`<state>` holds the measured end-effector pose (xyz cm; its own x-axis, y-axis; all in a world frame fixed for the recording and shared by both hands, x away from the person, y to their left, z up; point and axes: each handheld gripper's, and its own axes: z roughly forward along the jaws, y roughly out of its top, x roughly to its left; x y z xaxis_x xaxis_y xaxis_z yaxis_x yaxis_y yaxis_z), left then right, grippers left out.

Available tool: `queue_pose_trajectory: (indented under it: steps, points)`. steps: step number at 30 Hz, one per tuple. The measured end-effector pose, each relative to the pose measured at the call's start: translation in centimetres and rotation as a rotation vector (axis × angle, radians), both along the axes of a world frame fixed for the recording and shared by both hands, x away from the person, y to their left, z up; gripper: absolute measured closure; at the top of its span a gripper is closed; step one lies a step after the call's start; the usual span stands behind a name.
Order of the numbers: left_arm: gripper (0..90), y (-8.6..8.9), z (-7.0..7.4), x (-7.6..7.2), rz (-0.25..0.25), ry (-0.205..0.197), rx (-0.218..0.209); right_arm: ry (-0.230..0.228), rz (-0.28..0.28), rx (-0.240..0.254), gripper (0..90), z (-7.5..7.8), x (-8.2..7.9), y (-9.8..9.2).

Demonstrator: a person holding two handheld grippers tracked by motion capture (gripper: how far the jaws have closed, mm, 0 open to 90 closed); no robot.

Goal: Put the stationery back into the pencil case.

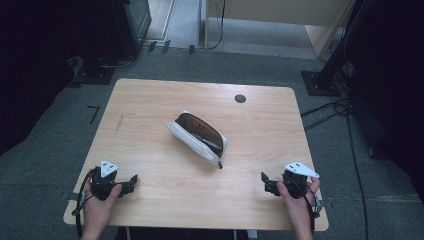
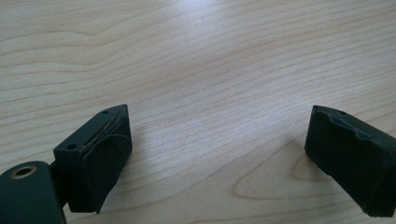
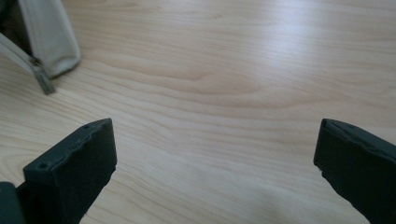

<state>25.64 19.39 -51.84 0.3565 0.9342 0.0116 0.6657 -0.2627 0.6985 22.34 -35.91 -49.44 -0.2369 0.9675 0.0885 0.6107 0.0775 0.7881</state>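
Worktop (image 1: 150, 100) bare from 3 round to 9 o'clock; open pouch (image 1: 197, 137) alone blocks centre.

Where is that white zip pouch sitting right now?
In the high view the white pouch lies open near the middle of the wooden table, ahead of and between both hand-held grippers; its zip-pull end shows top left in the right gripper view.

black left hand-held gripper (image 1: 134, 179), black right hand-held gripper (image 1: 263, 177), grey three-cornered top plates, trailing black cables

Unzipped white pouch (image 1: 197, 136), mid-table
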Motion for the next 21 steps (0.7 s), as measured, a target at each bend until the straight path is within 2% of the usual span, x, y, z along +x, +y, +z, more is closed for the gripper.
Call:
queue_pose_trajectory:
  steps: [4, 10, 14, 17, 21]
  points:
    - [7.7, 0.0, 0.0, 0.0, -0.003, 0.000, 0.000, 0.029, -0.030, -0.003, 0.0, -1.0, -0.5, -1.6]
    - [7.7, 0.0, 0.0, 0.0, -0.002, 0.000, 0.000, 0.062, -0.052, 0.016, 0.0, -2.3, -0.7, -2.7]
    - [7.7, 0.0, 0.0, 0.0, -0.004, 0.000, 0.001, 0.098, -0.077, -0.004, 0.0, -3.0, -1.0, -3.8]
    - [7.7, 0.0, 0.0, 0.0, -0.006, 0.000, 0.000, 0.099, -0.103, -0.001, 0.0, -3.1, -1.4, -4.5]
    - [7.7, 0.0, 0.0, 0.0, -0.008, 0.001, 0.000, 0.104, -0.118, -0.026, 0.0, -3.2, -1.7, -5.0]
